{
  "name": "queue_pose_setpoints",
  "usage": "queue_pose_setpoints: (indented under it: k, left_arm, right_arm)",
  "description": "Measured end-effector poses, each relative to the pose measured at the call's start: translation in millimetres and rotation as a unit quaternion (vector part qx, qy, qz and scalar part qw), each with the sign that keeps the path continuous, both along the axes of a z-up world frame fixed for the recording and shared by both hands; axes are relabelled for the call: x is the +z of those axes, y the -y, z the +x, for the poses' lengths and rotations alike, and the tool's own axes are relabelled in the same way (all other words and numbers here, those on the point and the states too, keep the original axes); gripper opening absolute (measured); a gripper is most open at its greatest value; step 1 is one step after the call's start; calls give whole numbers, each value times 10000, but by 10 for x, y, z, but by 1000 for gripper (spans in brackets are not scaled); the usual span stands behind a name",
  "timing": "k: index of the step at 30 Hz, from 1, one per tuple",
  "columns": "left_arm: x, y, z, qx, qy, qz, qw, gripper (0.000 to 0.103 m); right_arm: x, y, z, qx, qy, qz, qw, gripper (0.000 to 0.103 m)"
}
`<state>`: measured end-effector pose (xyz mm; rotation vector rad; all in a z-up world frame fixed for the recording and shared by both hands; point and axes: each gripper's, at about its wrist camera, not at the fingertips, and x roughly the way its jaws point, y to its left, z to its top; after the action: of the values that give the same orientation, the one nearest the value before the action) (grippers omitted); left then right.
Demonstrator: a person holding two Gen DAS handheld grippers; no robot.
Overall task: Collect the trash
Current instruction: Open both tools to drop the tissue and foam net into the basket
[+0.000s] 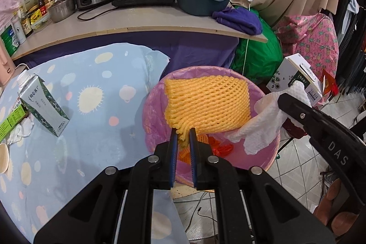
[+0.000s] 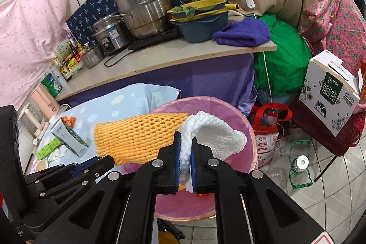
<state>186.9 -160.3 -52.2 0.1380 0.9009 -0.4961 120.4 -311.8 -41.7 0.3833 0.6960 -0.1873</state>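
Note:
A round bin lined with a pink bag [image 1: 155,106] [image 2: 247,125] stands beside the table. My left gripper [image 1: 183,134] is shut on the lower corner of a yellow foam fruit net [image 1: 205,102] [image 2: 141,136], which hangs over the bin's mouth. My right gripper [image 2: 185,138] [image 1: 283,100] is shut on a crumpled white paper towel [image 2: 217,136] [image 1: 263,122], held above the bin's right side. Orange and red scraps [image 1: 217,148] lie inside the bin. On the table remain a tilted milk carton [image 1: 43,104] [image 2: 68,138], a green box [image 1: 11,122] and white tissue [image 1: 20,132].
The table has a light blue dotted cloth [image 1: 91,95]. Behind it a counter [image 1: 137,24] carries steel pots, a rice cooker, bottles, stacked dishes and a purple cloth. Right of the bin are a green bag [image 2: 283,61], a milk box [image 2: 329,93], a red bag and a plastic bottle [image 2: 300,164] on the tiled floor.

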Motion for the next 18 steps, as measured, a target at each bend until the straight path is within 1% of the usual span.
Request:
queue_pose_setpoints:
  k: [4,5,6,7,8,9,10,13,14,16,18]
  left_arm:
    - [-91,56,30,-55,-63,33,10000,12]
    - [-100,75,25,-79,-50,33,10000,14]
    - [-111,91,17,-92,-23,83,9999,19]
    - [-116,103,8,-106,10,127,9999,29]
    - [-114,110,-4,-113,54,158,9998,36]
    - [-105,112,-18,-100,113,173,9997,46]
    - [-90,106,-34,-72,176,181,9997,51]
    - [-35,91,-58,-54,229,147,9996,54]
    - [-14,81,-60,-47,235,129,9996,54]
    - [15,45,-71,-22,235,69,9997,56]
    - [36,26,-74,24,245,51,9997,58]
  right_arm:
    - [-114,23,70,-22,-111,24,9999,11]
    - [-132,28,76,-46,-128,24,9999,17]
    - [-142,30,79,-63,-129,32,9999,30]
    - [-147,34,71,-85,-107,42,9999,37]
    - [-143,38,56,-123,-64,37,9999,46]
    - [-137,38,49,-142,-40,22,9999,48]
    - [-125,32,37,-151,-31,0,9999,48]
    - [-67,17,-12,-163,25,-7,9999,48]
    - [-43,13,-30,-159,55,-7,9999,49]
    - [0,0,-45,-126,109,-31,9999,55]
    - [37,-37,-21,-66,107,-133,9998,56]
